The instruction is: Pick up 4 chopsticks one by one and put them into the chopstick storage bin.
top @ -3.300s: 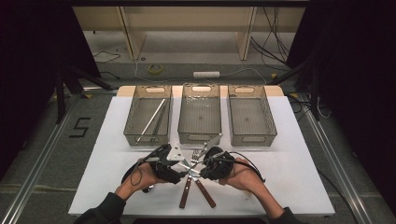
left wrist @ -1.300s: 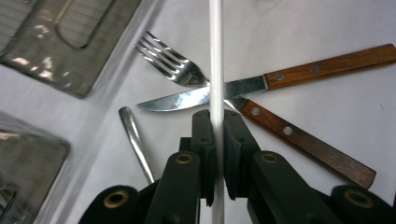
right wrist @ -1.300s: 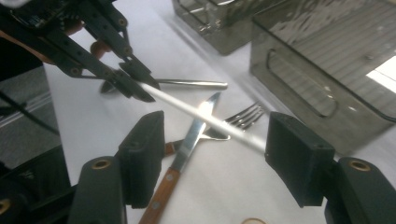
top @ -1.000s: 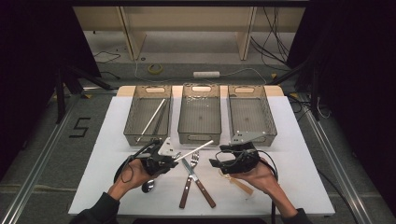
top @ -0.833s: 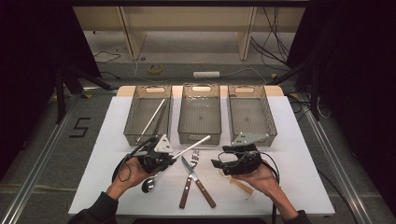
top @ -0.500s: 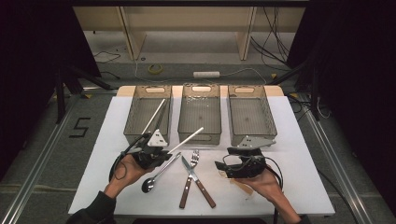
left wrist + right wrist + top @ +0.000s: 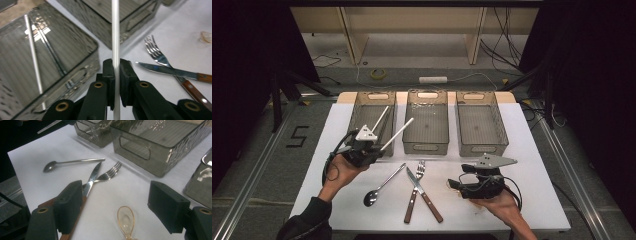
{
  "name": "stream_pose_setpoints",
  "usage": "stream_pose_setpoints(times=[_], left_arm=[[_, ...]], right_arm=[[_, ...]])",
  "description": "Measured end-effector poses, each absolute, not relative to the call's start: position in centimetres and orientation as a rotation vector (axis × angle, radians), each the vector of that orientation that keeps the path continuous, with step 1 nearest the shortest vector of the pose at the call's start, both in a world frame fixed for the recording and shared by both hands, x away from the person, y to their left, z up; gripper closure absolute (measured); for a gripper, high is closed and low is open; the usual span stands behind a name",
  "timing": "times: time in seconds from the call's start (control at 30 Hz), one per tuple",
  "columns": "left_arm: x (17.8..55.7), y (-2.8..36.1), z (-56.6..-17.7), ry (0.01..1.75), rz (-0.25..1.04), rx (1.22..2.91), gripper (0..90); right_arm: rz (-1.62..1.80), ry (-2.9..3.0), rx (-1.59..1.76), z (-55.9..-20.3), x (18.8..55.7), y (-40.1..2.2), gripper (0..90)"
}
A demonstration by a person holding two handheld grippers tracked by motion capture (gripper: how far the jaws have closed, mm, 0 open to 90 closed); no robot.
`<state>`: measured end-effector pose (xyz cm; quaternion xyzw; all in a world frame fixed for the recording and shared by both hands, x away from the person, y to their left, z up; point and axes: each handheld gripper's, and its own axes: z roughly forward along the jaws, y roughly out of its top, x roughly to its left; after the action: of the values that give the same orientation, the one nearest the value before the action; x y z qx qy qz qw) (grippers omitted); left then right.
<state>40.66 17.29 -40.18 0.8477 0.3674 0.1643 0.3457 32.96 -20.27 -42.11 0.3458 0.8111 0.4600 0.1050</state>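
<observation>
My left gripper (image 7: 379, 148) (image 7: 115, 65) is shut on a thin white stick (image 7: 398, 133) (image 7: 115, 30), held off the table by the front of the left bin (image 7: 353, 114) (image 7: 75, 75). A second white stick (image 7: 379, 119) (image 7: 32, 57) leans inside that bin. My right gripper (image 7: 460, 176) (image 7: 116, 192) is open near the table's front right; its jaws have just been opening. Nothing is gripped, but a clear plastic spoon (image 7: 126, 220) lies on the table between them. A metal spoon (image 7: 382, 186) (image 7: 72, 162), a knife (image 7: 424, 191) (image 7: 91, 180) and a fork (image 7: 414, 192) (image 7: 110, 173) lie in the middle.
The middle bin (image 7: 427, 148) (image 7: 140, 150) and the right bin (image 7: 482, 148) stand in a row with the left one at the back of the white table (image 7: 532, 150). The knife and fork lie crossed. Floor and cables lie beyond the table.
My left gripper has carried the white stick up and to the left, toward the left bin. My right gripper has drawn back to the near right, away from the cutlery.
</observation>
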Motion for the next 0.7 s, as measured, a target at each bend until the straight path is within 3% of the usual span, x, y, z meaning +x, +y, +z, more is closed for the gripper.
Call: stream_pose_setpoints(times=[0.7], left_arm=[[47.3,20.1,-38.4,1.145,0.437,2.046,83.7]], right_arm=[[1.351,2.412,1.002,-42.8,31.5,-20.8,28.3]])
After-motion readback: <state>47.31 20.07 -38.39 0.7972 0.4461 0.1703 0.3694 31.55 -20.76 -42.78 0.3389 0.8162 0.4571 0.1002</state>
